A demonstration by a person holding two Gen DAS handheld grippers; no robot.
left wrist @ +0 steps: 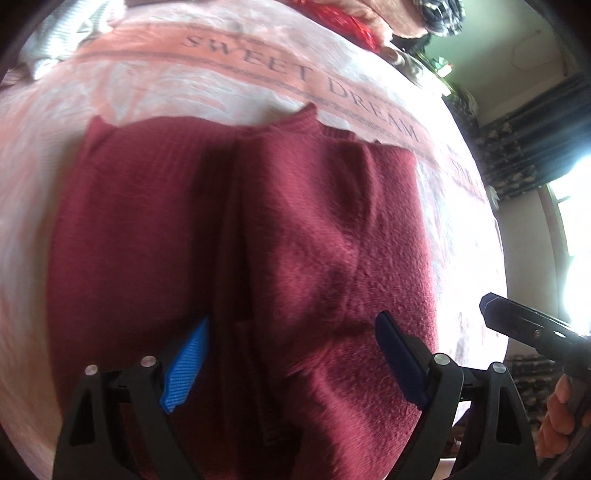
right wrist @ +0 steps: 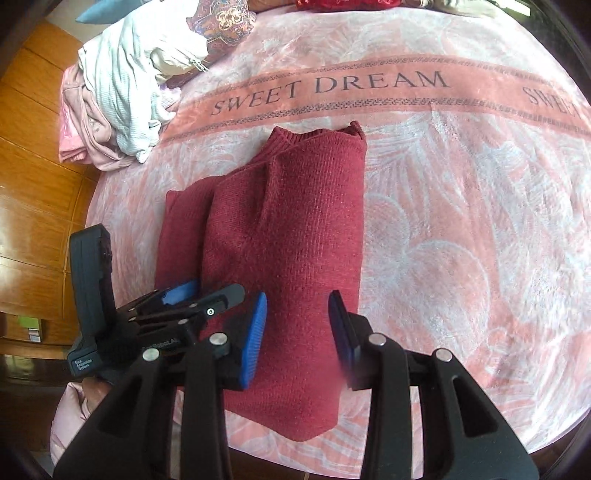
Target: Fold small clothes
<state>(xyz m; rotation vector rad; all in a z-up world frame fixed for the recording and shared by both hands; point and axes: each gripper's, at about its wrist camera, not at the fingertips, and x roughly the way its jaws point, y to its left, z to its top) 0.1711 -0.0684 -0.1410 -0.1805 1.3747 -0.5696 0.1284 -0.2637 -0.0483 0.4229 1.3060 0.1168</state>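
Observation:
A dark red knit sweater (right wrist: pixel 291 236) lies on the pink bedspread (right wrist: pixel 461 206), folded lengthwise into a narrow strip with its collar at the far end. It fills the left wrist view (left wrist: pixel 325 229). My left gripper (left wrist: pixel 291 350) is open, low over the near part of the sweater, its jaws on either side of a lengthwise fold. My right gripper (right wrist: pixel 298 325) is open just above the near end of the sweater, holding nothing. The left gripper shows in the right wrist view (right wrist: pixel 177 295), at the sweater's left edge.
A heap of white and pink clothes (right wrist: pixel 118 99) sits at the far left of the bed. A patterned cushion (right wrist: pixel 225 22) and red fabric (right wrist: pixel 343 3) lie at the far edge. Wooden panelling (right wrist: pixel 33 184) stands to the left. A bright window (left wrist: pixel 576 229) is at the right.

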